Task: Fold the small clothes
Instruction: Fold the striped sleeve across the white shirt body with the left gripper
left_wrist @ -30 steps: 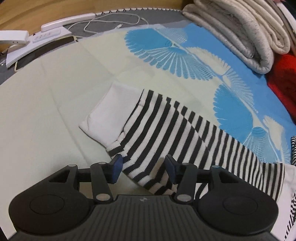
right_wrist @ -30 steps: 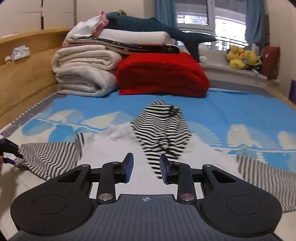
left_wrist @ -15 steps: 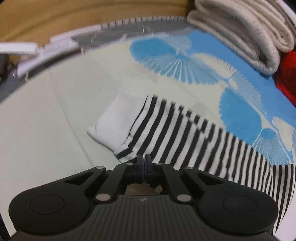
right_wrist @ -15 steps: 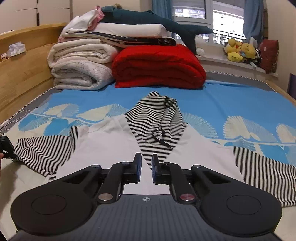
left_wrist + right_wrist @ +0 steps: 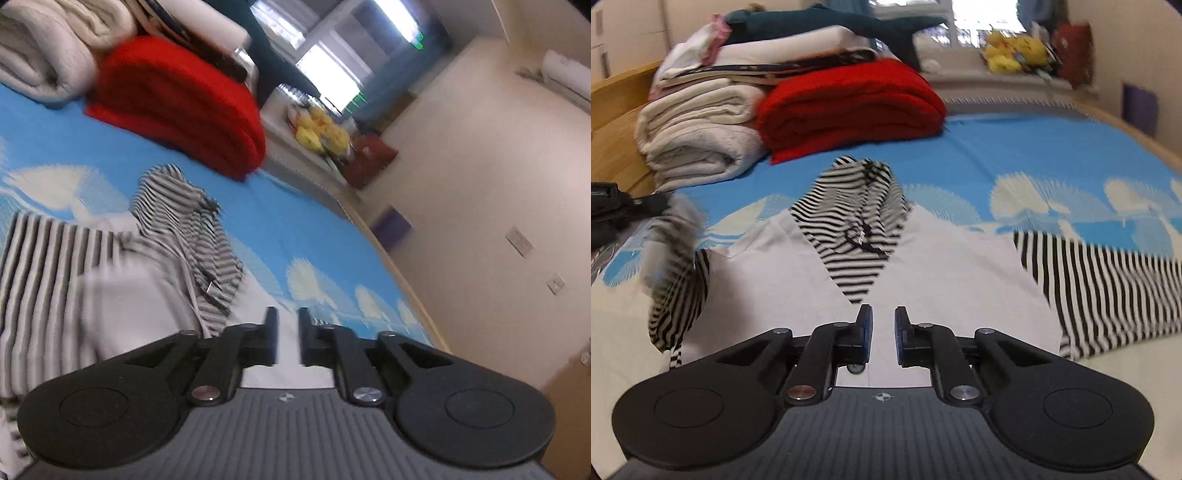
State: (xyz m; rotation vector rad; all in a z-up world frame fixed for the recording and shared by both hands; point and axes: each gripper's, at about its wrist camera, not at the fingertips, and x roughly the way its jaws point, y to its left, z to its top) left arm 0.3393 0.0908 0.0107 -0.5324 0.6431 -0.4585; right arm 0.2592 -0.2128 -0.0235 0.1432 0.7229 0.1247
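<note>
A small hooded top with a white body (image 5: pixel 953 280), a black-and-white striped hood (image 5: pixel 857 221) and striped sleeves lies flat on the bed. In the right wrist view its left sleeve (image 5: pixel 676 266) hangs lifted and blurred, beside the left gripper (image 5: pixel 613 206) at the left edge. In the left wrist view the left gripper (image 5: pixel 286 334) shows a narrow gap with nothing seen between the fingers, and the striped sleeve (image 5: pixel 40 280) drapes at the left. The right gripper (image 5: pixel 882 330) is slightly open and empty, low over the white hem. The right sleeve (image 5: pixel 1108 291) lies spread out.
A red folded blanket (image 5: pixel 849 103) and a stack of cream blankets (image 5: pixel 694 133) stand at the far side of the blue patterned sheet (image 5: pixel 1015 155). A wooden headboard (image 5: pixel 613 110) runs along the left. Yellow plush toys (image 5: pixel 1012 51) sit by the window.
The left gripper shut on the left sleeve, then lifted and swung right, carrying the sleeve up off the bed. The right gripper narrowed, then reopened a little over the hem.
</note>
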